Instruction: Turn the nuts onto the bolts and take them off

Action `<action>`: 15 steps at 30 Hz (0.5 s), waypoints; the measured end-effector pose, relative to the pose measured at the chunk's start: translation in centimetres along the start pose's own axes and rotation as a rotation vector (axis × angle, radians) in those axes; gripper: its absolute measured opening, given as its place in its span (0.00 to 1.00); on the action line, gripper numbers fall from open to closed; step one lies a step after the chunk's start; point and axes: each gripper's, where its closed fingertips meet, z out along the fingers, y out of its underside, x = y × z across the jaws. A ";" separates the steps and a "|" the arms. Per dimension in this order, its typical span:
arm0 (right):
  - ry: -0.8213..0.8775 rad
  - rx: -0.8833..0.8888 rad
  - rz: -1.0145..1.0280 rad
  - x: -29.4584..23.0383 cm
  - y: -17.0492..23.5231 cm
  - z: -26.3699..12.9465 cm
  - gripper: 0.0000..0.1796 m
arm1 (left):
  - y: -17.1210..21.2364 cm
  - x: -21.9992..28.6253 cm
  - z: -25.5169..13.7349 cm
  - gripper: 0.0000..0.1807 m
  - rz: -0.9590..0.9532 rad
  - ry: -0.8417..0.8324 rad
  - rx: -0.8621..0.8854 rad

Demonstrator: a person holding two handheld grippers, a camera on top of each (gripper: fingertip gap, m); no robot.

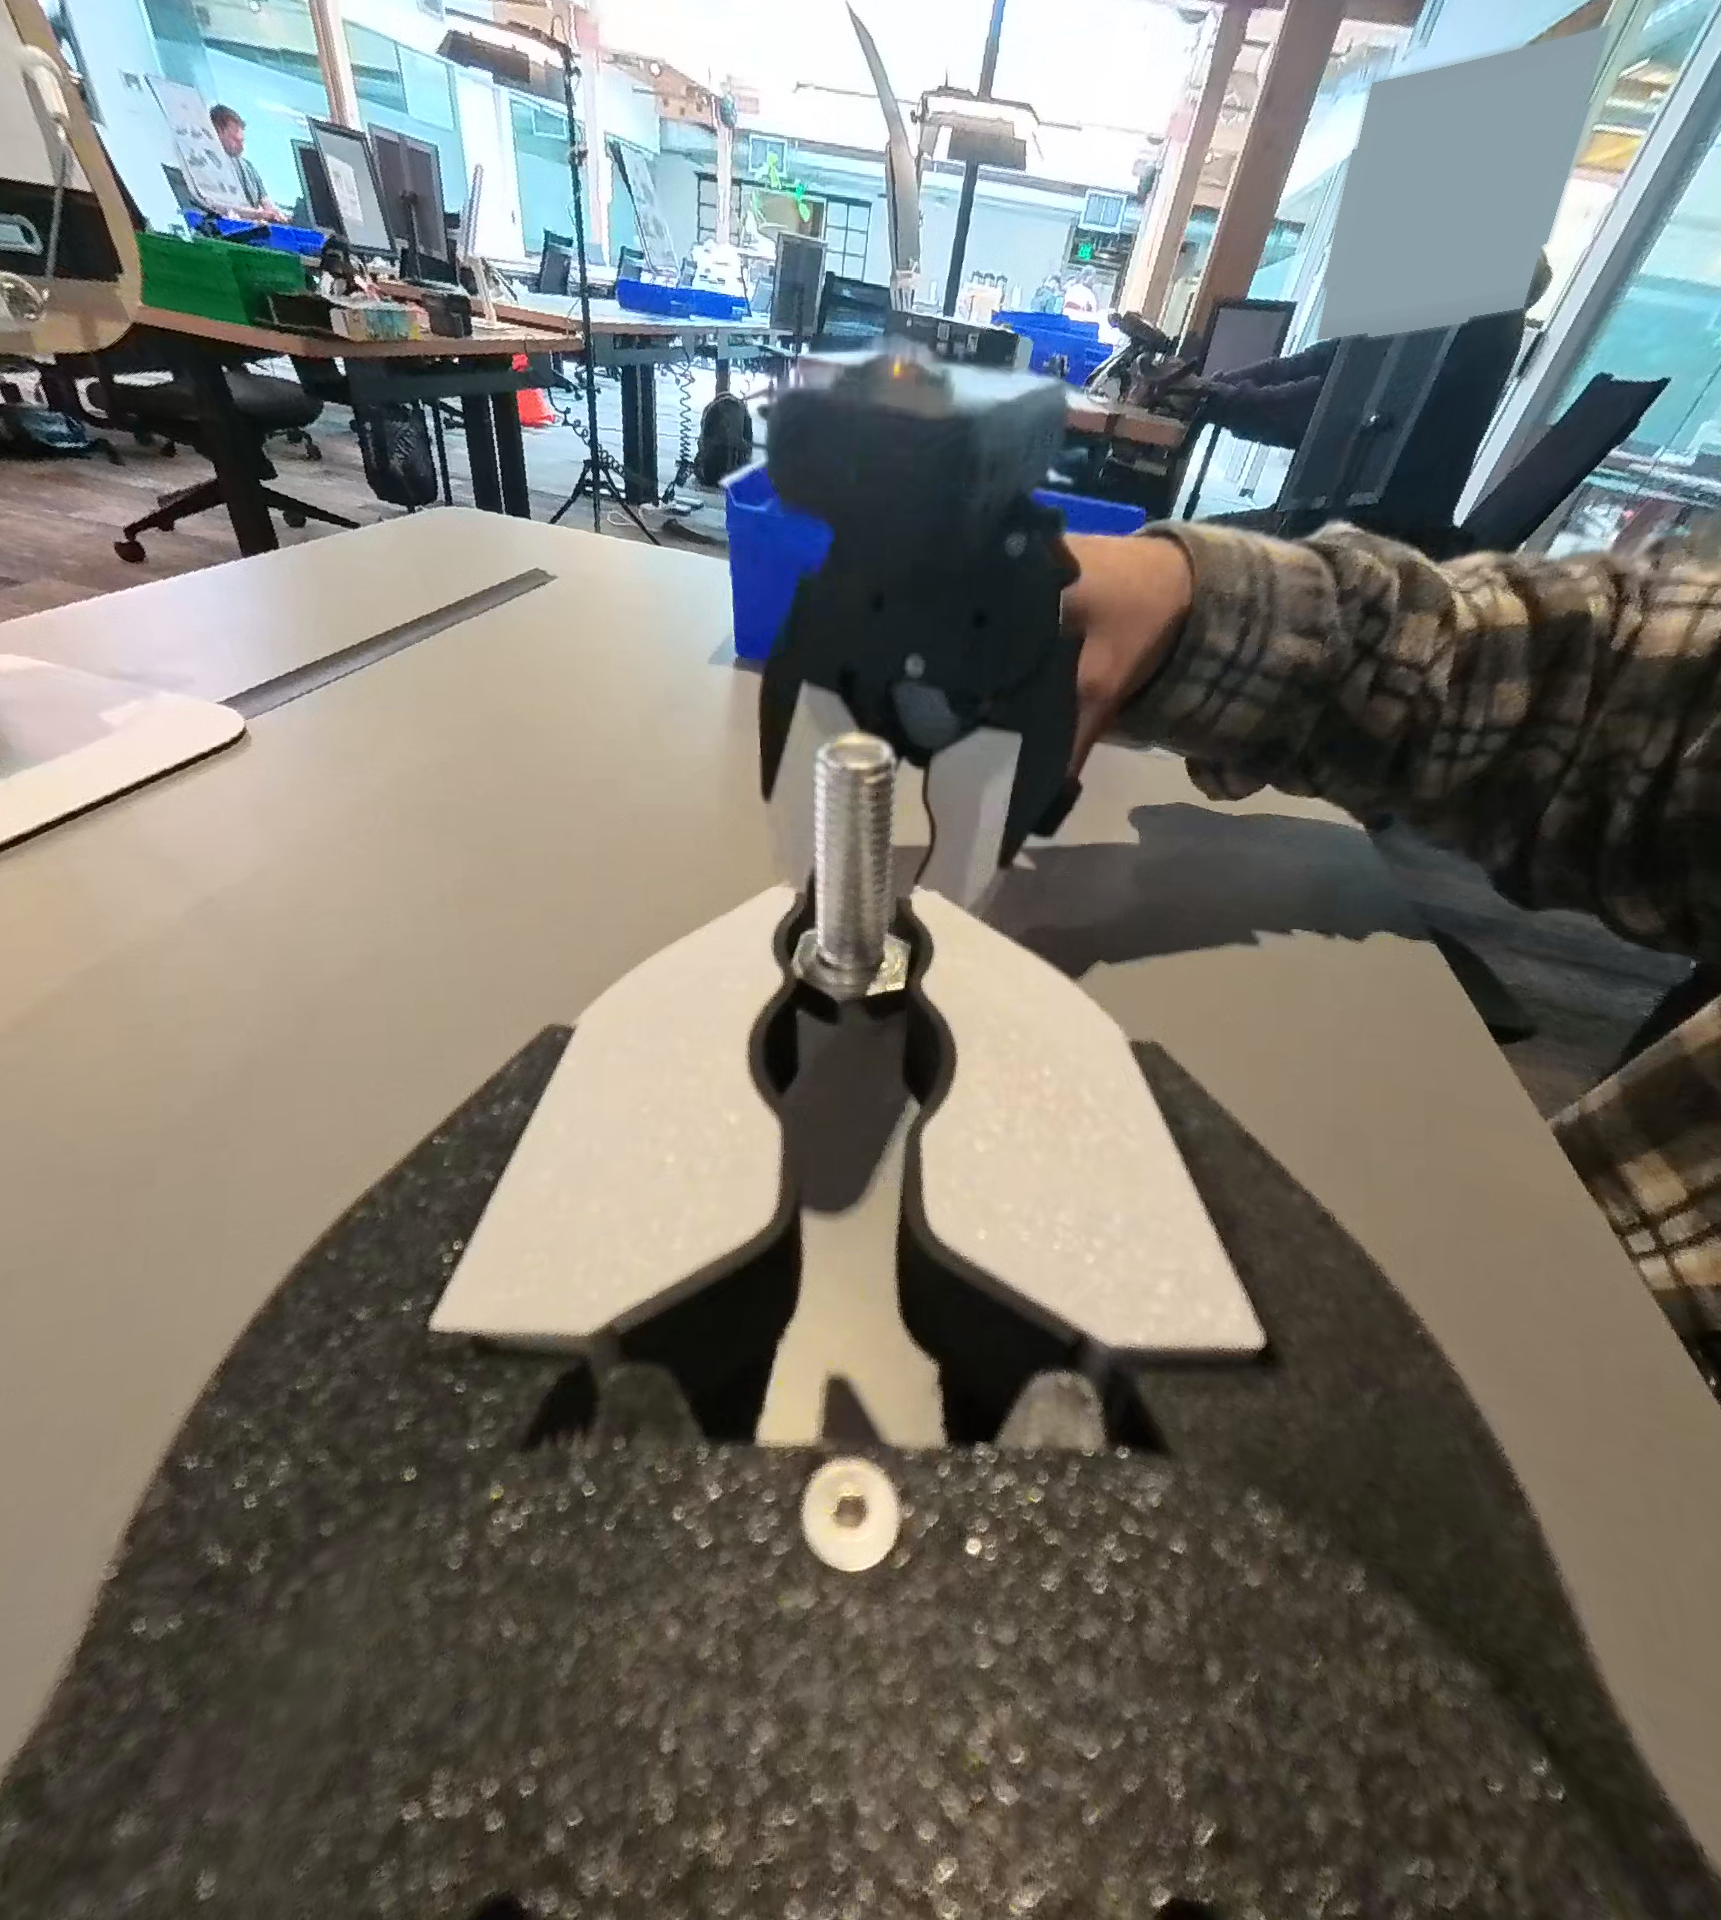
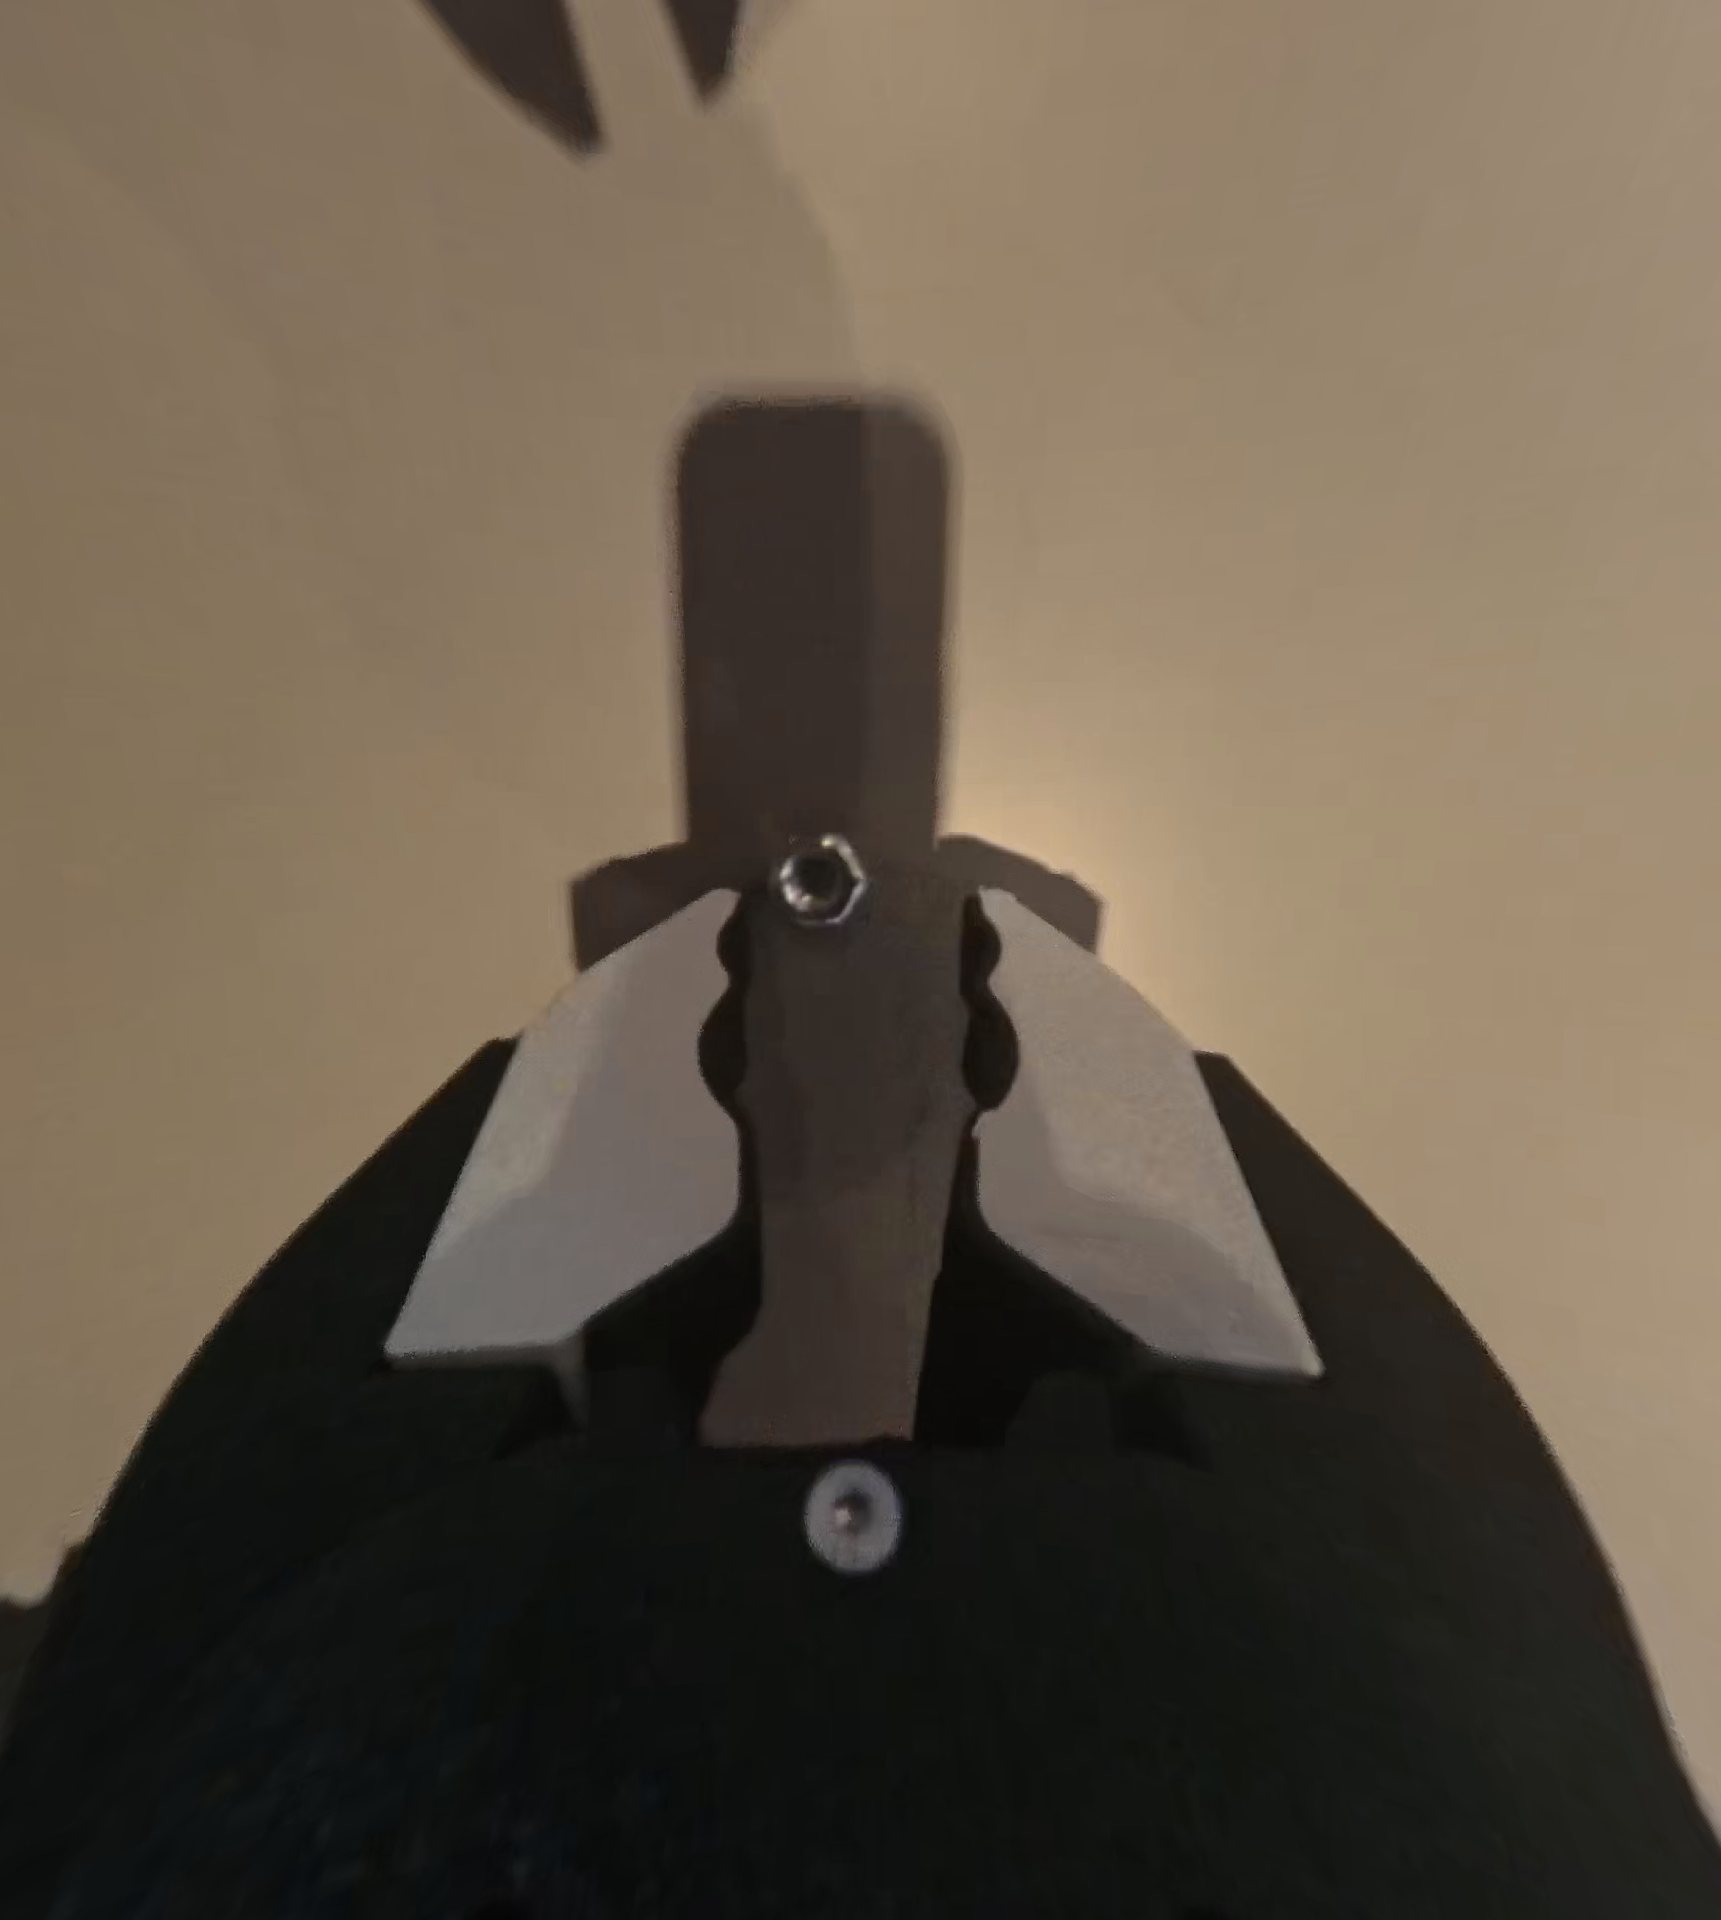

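My left claw [image 1: 848, 971] pinches the bolt [image 1: 854, 847] upright by its head, steadying it; my right claw [image 2: 851, 914] hangs spread above.

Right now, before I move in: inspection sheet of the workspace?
Surface: grey table with a slot.
Job's things: bolt upright, no nut on its thread; nut lies flat on the table.
Clutter: blue bin at the far edge; white stand base far left.
Grippers: left gripper shut on the bolt head; right gripper points down over the nut, jaws open, held by a hand.
Cables: coiled lead at a far desk.
Surroundings: office desks, chairs, monitors, tripod; person seated far off.
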 end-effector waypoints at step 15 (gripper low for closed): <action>-0.139 0.979 -0.053 -3.7 -16.7 -9.0 0.13 | -0.5 0.9 0.7 0.08 -0.054 0.033 0.072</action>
